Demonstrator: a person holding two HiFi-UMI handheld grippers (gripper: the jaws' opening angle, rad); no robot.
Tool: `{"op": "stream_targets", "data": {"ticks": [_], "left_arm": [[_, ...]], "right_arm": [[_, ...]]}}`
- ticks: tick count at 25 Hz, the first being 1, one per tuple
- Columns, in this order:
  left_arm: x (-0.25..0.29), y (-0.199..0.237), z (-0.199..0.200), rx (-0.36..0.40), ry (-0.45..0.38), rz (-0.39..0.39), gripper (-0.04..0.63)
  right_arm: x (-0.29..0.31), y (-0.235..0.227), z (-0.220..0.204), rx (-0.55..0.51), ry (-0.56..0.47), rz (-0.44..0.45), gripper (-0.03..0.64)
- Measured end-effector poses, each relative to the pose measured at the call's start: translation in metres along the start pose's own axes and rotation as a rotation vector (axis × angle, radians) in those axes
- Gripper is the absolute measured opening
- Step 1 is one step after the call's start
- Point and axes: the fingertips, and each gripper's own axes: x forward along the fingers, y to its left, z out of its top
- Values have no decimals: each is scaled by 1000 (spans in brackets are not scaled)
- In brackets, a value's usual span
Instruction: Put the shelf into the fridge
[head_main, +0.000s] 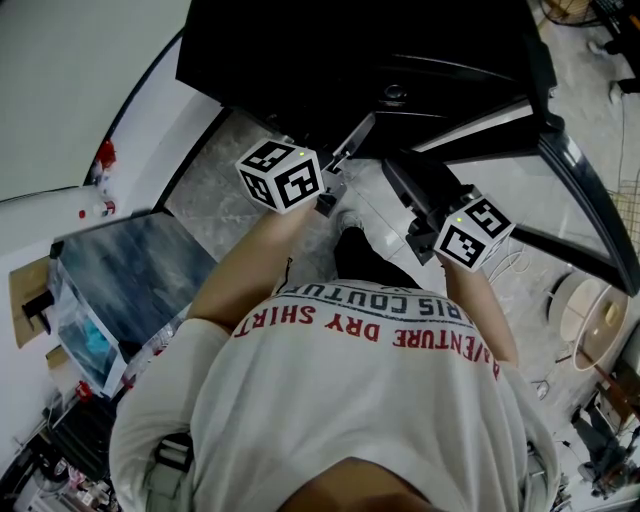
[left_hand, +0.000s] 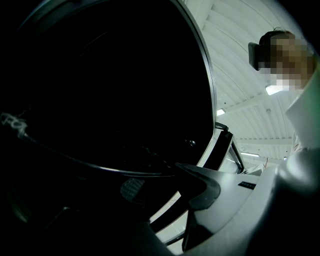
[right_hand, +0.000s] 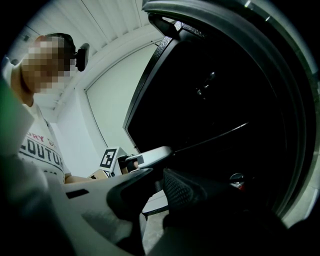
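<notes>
Shelf (right_hand: 215, 136): dark and thin-edged. It reads only as a fine bright line across the centre of the right gripper view, inside the black mouth of the fridge (head_main: 350, 40) at upper centre of the head view. Its body is lost in shadow.

Left gripper (left_hand: 165, 182): jaws apart, tips at the shelf's near edge, pads not seen pressing.

Right gripper (right_hand: 159, 177): jaws drawn close with a narrow gap. Darkness hides whatever sits between them.

Person's shirt (head_main: 350, 400): blocks the lower head view.
</notes>
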Motion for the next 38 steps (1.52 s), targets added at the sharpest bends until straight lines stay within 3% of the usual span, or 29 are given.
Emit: {"op": "stream_targets", "data": {"ticks": [38], "left_arm": [[22, 23, 18, 43, 1, 17, 181]], "right_arm": [[8, -2, 10, -18, 1, -4, 60]]}}
